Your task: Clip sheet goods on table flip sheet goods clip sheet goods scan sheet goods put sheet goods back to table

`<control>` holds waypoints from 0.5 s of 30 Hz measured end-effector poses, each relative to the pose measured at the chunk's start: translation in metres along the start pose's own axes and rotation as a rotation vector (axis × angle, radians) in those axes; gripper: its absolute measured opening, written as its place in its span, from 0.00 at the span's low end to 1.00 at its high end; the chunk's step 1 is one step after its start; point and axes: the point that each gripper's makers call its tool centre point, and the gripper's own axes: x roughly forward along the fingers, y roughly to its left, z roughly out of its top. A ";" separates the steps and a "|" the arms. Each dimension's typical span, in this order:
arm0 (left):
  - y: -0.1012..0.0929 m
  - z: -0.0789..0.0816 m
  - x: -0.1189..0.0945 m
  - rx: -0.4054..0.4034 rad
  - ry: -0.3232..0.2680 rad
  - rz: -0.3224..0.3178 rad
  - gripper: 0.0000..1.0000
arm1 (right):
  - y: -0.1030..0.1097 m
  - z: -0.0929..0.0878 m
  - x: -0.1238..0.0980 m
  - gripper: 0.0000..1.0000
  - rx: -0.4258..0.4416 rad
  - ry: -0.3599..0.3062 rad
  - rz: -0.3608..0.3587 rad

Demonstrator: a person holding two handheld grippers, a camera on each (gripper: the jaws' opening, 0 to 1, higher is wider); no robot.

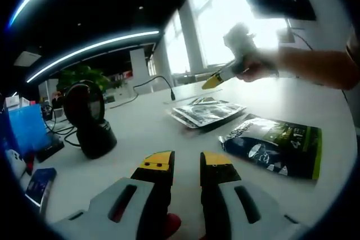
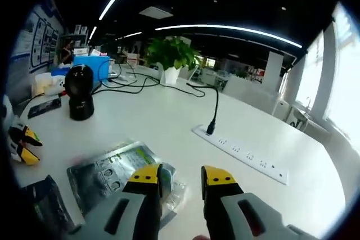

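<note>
A stack of silver sheet packets point(image 1: 205, 111) lies flat on the white table point(image 1: 140, 133), with a dark green-edged packet point(image 1: 275, 144) nearer to me on the right. My left gripper point(image 1: 187, 161) hovers low over the table, open, with nothing between its jaws. A hand holds my right gripper point(image 1: 214, 81) in the air beyond the silver packets. In the right gripper view, my right gripper point(image 2: 181, 177) is open above the near edge of the silver packets point(image 2: 109, 175). The dark packet point(image 2: 48, 206) lies at the lower left, and the left gripper point(image 2: 19, 144) shows at the left edge.
A black dome scanner point(image 1: 87, 116) stands on the table's left, seen also as the scanner point(image 2: 79, 99). A white power strip point(image 2: 242, 153) with a black cable lies to the right. Blue boxes point(image 1: 28, 127), cables and a potted plant point(image 2: 171, 54) sit farther back.
</note>
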 end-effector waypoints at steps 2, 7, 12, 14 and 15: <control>0.000 0.000 0.000 0.001 0.000 -0.001 0.11 | -0.003 0.003 -0.005 0.20 0.038 -0.015 0.007; 0.000 0.000 0.000 0.002 0.001 -0.001 0.11 | -0.006 0.003 -0.013 0.17 0.088 -0.033 0.032; 0.000 0.000 0.000 0.003 0.002 0.000 0.11 | -0.006 0.003 -0.020 0.16 0.100 -0.042 0.037; 0.000 0.000 0.000 0.003 0.003 0.000 0.11 | -0.005 0.003 -0.023 0.16 0.097 -0.046 0.038; 0.000 0.000 0.000 0.004 0.003 0.000 0.11 | -0.004 0.004 -0.024 0.15 0.094 -0.048 0.040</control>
